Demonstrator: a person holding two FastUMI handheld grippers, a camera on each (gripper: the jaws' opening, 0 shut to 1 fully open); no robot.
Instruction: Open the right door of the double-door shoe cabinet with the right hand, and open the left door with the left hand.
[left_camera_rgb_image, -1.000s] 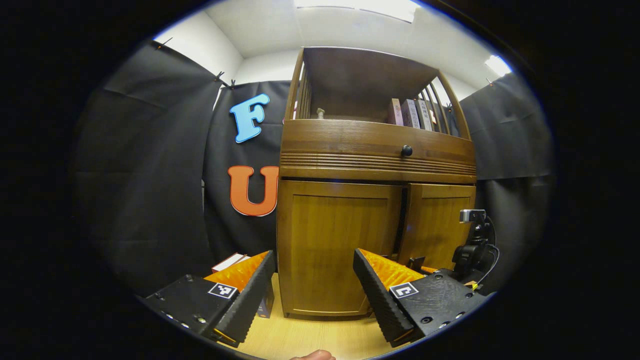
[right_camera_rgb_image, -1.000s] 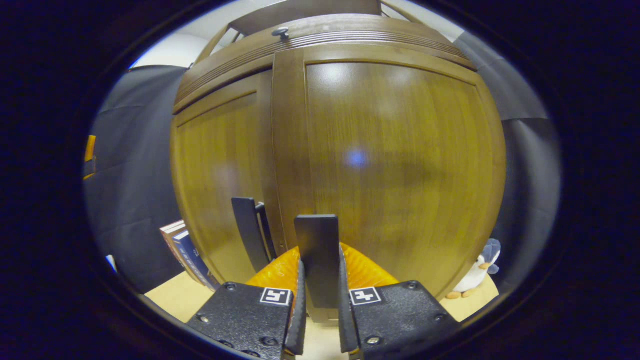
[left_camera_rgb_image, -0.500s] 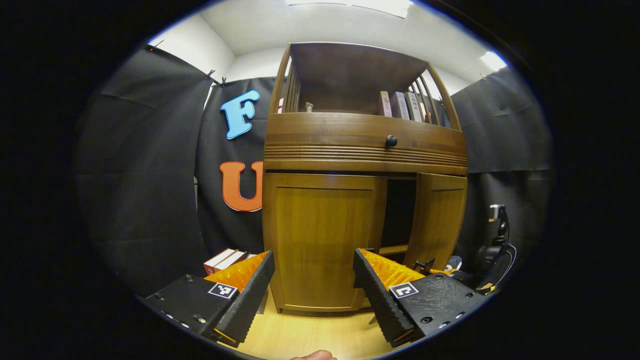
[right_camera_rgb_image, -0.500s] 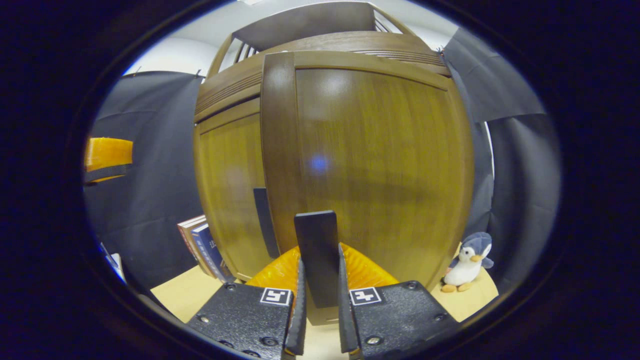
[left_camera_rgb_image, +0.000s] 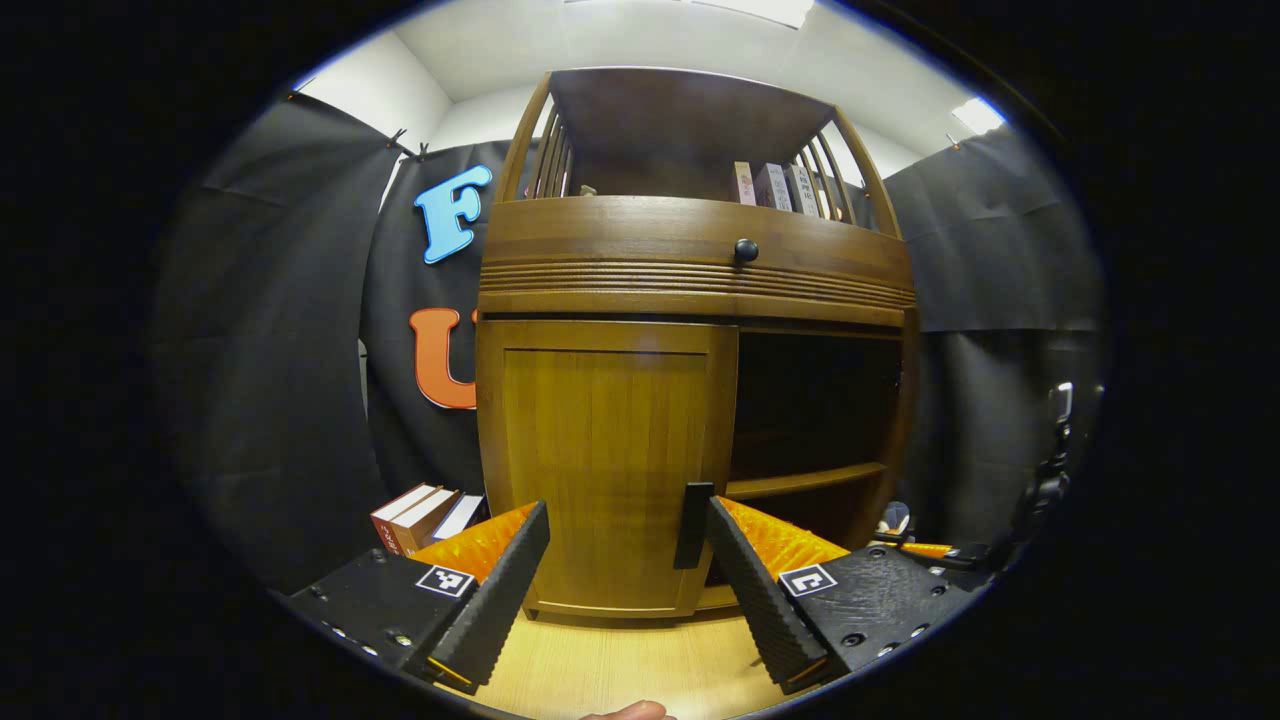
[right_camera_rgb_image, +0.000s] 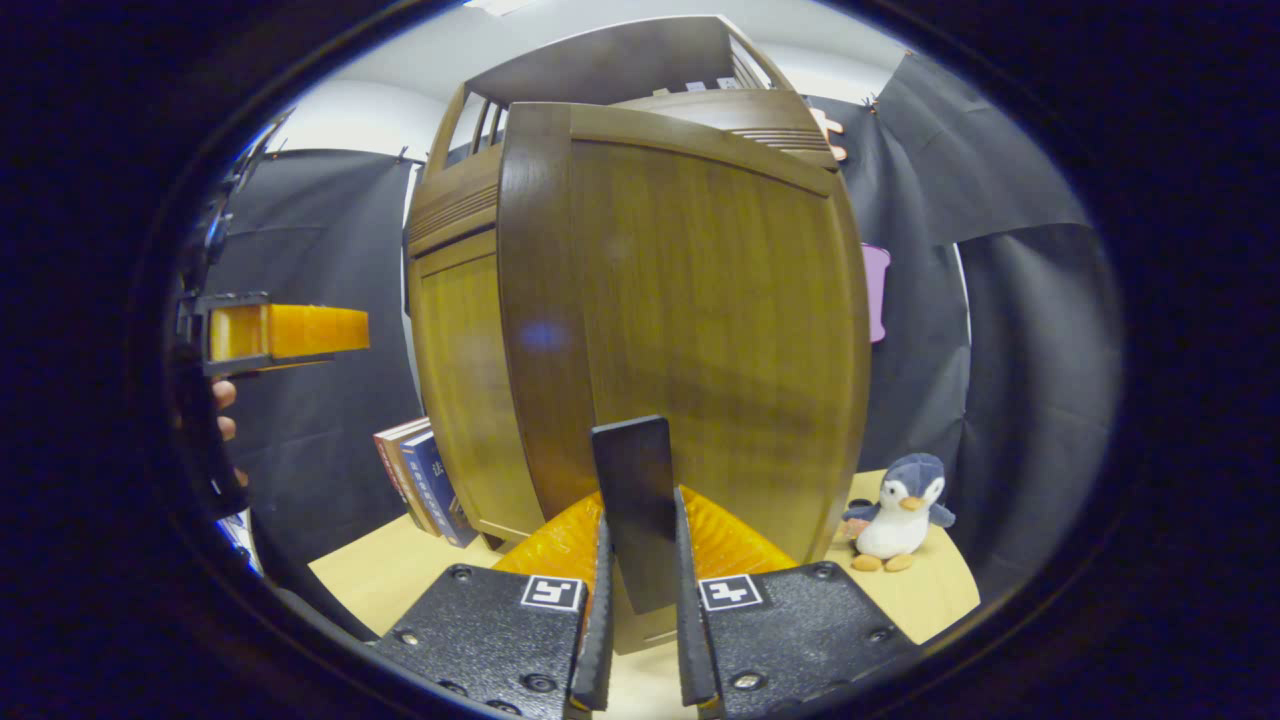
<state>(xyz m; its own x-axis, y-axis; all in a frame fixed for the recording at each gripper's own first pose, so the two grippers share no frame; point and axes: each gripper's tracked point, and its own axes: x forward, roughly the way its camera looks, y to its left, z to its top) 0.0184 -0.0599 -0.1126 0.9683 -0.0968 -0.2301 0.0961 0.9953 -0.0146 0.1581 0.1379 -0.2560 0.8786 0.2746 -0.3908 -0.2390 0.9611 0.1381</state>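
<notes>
Left gripper view takes in the whole shoe cabinet (left_camera_rgb_image: 690, 280), a tall piece of warm, glossy wood standing on the pale wood floor (left_camera_rgb_image: 620, 670) against the booth's black cloth. Its right half gapes dark, with an inner shelf (left_camera_rgb_image: 805, 480) showing, so I judge the first step about done. The right door (right_camera_rgb_image: 700, 330), a framed panel with a smooth sheen, stands swung out in the right gripper view, and the right gripper (right_camera_rgb_image: 640, 640) is clenched on its flat, dark handle (right_camera_rgb_image: 635, 500). The left door (left_camera_rgb_image: 605, 460) sits flush and closed; its slim dark handle (left_camera_rgb_image: 692, 525) runs down the door's inner edge. The left gripper (left_camera_rgb_image: 628, 575) hangs released, ridged pads spread, short of that handle. Next, I judge, it must move in, pinch the handle and draw leftward.
</notes>
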